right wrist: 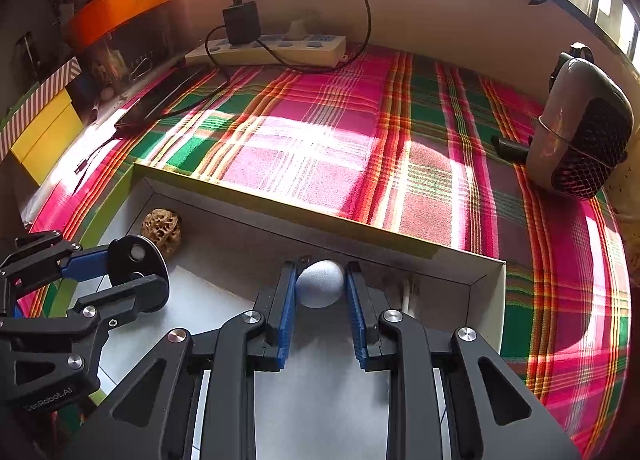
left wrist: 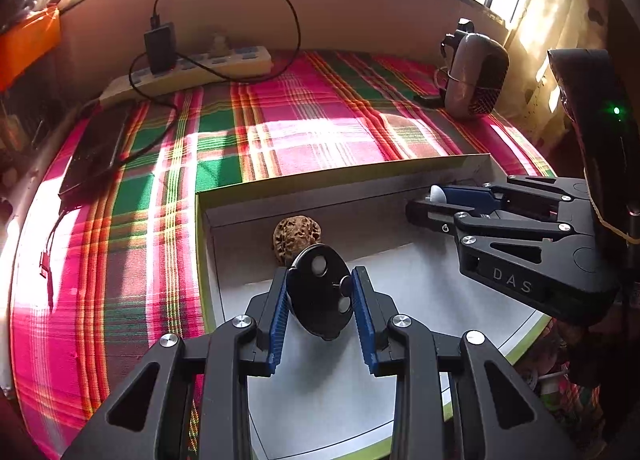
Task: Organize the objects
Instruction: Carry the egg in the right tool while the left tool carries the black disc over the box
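My left gripper [left wrist: 320,284] is shut on a black oval disc [left wrist: 318,292] with pale round spots, held over the white floor of an open cardboard box [left wrist: 340,175]. A brown pitted walnut [left wrist: 297,235] lies in the box's far left corner, just beyond the disc. In the right wrist view my right gripper [right wrist: 320,280] is shut on a pale grey egg-shaped ball [right wrist: 320,283] near the box's far wall [right wrist: 360,244]. From that view the left gripper [right wrist: 138,266] and its disc [right wrist: 138,260] appear at the left, with the walnut [right wrist: 162,234] behind them. The right gripper [left wrist: 434,199] shows at the right of the left wrist view.
The box sits on a pink, green and red plaid cloth [left wrist: 280,131]. At the back lie a power strip [left wrist: 208,67] with a black charger [left wrist: 160,45] and looping cable. A small heater-like device [right wrist: 584,139] stands at the right. A dark tablet [left wrist: 94,151] lies at the left.
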